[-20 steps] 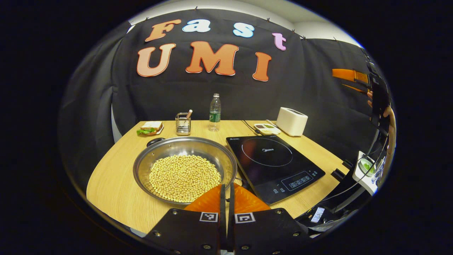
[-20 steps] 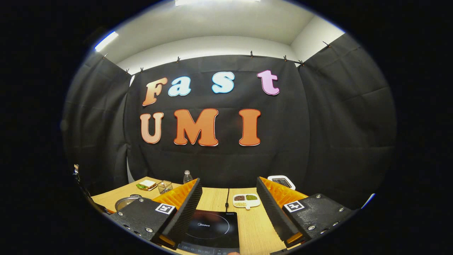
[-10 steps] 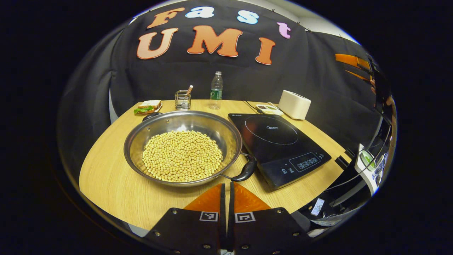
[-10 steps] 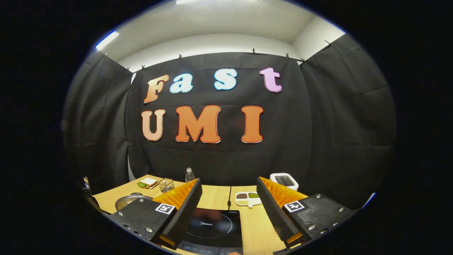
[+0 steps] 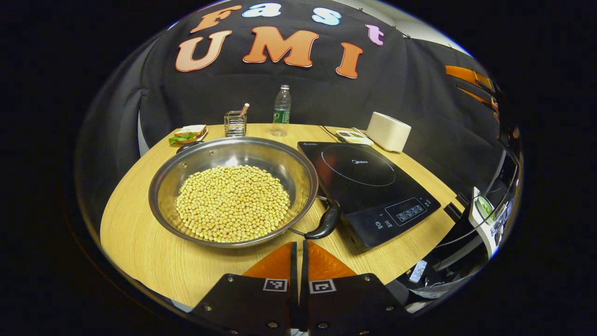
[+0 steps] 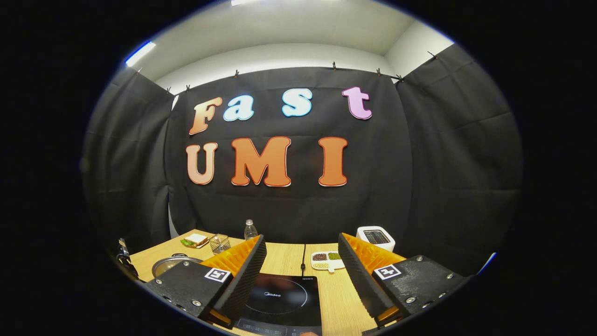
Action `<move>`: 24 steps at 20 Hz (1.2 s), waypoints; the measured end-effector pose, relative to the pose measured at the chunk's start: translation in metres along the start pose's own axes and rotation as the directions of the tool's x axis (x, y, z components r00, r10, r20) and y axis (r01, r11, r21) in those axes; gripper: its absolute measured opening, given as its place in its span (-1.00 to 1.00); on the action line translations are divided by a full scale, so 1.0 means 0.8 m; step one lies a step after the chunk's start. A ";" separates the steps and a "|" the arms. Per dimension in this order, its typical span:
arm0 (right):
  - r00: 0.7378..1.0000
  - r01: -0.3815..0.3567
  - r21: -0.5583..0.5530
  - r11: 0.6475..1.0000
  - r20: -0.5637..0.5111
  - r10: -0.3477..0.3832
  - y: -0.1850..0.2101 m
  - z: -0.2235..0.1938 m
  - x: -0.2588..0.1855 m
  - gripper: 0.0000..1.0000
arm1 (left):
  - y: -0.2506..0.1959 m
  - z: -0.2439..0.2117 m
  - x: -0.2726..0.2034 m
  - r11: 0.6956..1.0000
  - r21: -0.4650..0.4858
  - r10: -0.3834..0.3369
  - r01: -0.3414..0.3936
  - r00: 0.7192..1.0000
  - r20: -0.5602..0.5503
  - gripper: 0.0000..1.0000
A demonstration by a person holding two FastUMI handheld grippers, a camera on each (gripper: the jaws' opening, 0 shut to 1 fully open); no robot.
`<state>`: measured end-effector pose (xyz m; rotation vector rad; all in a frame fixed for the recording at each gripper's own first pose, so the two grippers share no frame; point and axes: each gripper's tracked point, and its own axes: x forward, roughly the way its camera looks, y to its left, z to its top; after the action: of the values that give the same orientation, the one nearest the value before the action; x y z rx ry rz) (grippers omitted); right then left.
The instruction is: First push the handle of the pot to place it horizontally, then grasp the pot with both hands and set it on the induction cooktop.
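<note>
Since a second ago the left claw (image 5: 298, 254) has drawn back and risen from the pot (image 5: 233, 189), whose near rim it then overlapped; now the near handle (image 5: 325, 223) shows ahead of the tips, apart from them; the left claw is clenched, fingers together on nothing; the right claw (image 6: 302, 261) has barely shifted, released wide above the induction cooktop (image 6: 284, 298).

Pot sits on the counter (image 5: 140, 242), left of the cooktop (image 5: 368, 186) and just beside it, full of pale beans (image 5: 233, 201); near handle points toward the cooktop's front corner, far handle (image 5: 184, 146) at the back left rim; handles lie on a diagonal, so the push is judged not yet finished.

Doing it well: keep the left claw clenched, set its tips against the side of the near handle, sweep slowly so the pot turns on its base rather than slides; stop when both handles line up across the counter; a jerk would likely spill beans.

Around: handle close to the cooktop edge, little room to swing that way; sandwich (image 5: 187, 134), wire holder (image 5: 234, 123) and bottle (image 5: 281, 111) stand behind the pot, well apart; seed tray (image 5: 353, 136) and white box (image 5: 388, 131) behind the cooktop, clear of the route.
</note>
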<state>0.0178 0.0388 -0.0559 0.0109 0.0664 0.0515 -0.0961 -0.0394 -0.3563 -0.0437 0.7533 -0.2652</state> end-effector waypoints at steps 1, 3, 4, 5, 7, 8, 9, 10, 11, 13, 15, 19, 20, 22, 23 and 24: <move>1.000 0.001 0.002 1.000 -0.001 -0.001 -0.001 0.000 0.001 1.00 | -0.002 0.002 0.005 1.000 -0.007 -0.004 0.004 1.000 -0.003 -0.95; 1.000 0.004 0.004 1.000 -0.003 -0.004 -0.005 -0.003 0.004 1.00 | -0.007 0.006 0.017 1.000 -0.023 -0.012 0.012 1.000 -0.008 -0.96; 1.000 0.007 0.005 1.000 -0.004 -0.007 -0.008 -0.004 0.006 1.00 | -0.008 0.009 0.022 0.999 -0.031 -0.015 0.014 1.000 -0.009 -0.96; 1.000 0.009 0.004 1.000 -0.005 -0.009 -0.010 -0.005 0.006 1.00 | -0.010 0.012 0.026 0.999 -0.039 -0.016 0.016 1.000 -0.010 -0.95; 1.000 0.014 0.004 1.000 -0.004 -0.014 -0.017 -0.006 0.008 1.00 | -0.014 0.017 0.035 0.999 -0.043 -0.017 0.016 1.000 -0.012 -0.96; 1.000 0.012 0.005 1.000 -0.004 -0.012 -0.018 -0.007 0.008 1.00 | -0.016 0.019 0.039 0.999 -0.045 -0.014 0.014 1.000 -0.014 -0.96; 1.000 0.009 0.005 1.000 -0.006 -0.009 -0.020 -0.008 0.009 0.92 | -0.017 0.021 0.042 0.999 -0.046 -0.011 0.011 1.000 -0.015 -0.96; 1.000 0.012 0.006 1.000 -0.007 -0.012 -0.024 -0.010 0.009 1.00 | -0.018 0.025 0.047 0.999 -0.045 -0.009 0.008 1.000 -0.015 -0.96; 1.000 0.013 0.005 1.000 -0.009 -0.013 -0.026 -0.011 0.009 1.00 | -0.018 0.029 0.051 0.999 -0.043 -0.005 0.005 1.000 -0.015 -0.96; 1.000 0.017 0.004 1.000 -0.020 -0.017 -0.032 -0.018 0.011 0.92 | -0.017 0.034 0.057 0.999 -0.039 0.005 -0.005 1.000 -0.015 -0.96; 0.999 0.021 0.006 1.000 -0.028 -0.021 -0.038 -0.023 0.012 0.92 | -0.018 0.043 0.064 0.999 -0.044 0.001 -0.001 1.000 -0.009 -0.96; 0.998 0.035 0.013 0.999 -0.044 -0.034 -0.051 -0.033 0.017 1.00 | -0.027 0.058 0.078 0.999 -0.034 -0.020 0.020 1.000 0.003 -0.96; 0.998 0.039 0.016 0.999 -0.048 -0.038 -0.053 -0.036 0.018 1.00 | -0.028 0.057 0.084 1.000 -0.024 -0.014 0.014 1.000 0.000 -0.96; 0.997 0.042 0.019 0.999 -0.058 -0.041 -0.057 -0.042 0.019 0.92 | -0.028 0.062 0.091 1.000 -0.016 -0.007 0.007 1.000 0.004 -0.96; 0.997 0.044 0.018 0.999 -0.063 -0.042 -0.058 -0.044 0.020 0.92 | -0.029 0.065 0.095 1.000 -0.020 -0.006 0.006 1.000 0.003 -0.96; 0.997 0.046 0.017 0.999 -0.066 -0.045 -0.061 -0.046 0.020 0.92 | -0.030 0.065 0.098 1.000 -0.022 -0.006 0.006 1.000 0.002 -0.91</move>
<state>0.0342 -0.0090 -0.0945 0.0260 0.1323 0.0057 -0.0113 -0.0852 -0.3675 -0.0667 0.7537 -0.2627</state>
